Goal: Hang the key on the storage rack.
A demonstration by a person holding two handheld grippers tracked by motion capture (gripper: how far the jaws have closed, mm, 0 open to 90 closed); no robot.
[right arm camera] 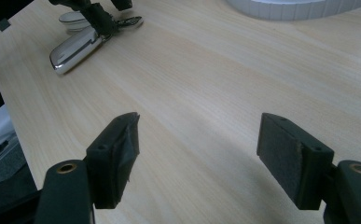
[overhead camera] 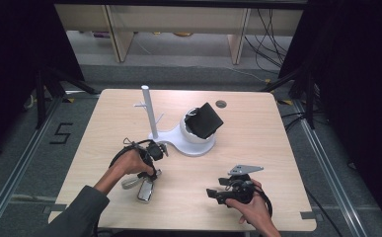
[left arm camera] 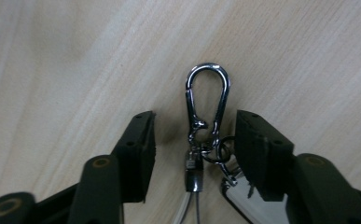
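Chrome carabiner between parted left tongs; right tongs apart; white stand nearby.

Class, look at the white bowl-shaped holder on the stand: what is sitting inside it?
A black wallet-like object sits tilted in the white holder, its top corner sticking out above the rim. Its lower part and the holder's floor are hidden by the holder's wall, so anything beneath cannot be seen.
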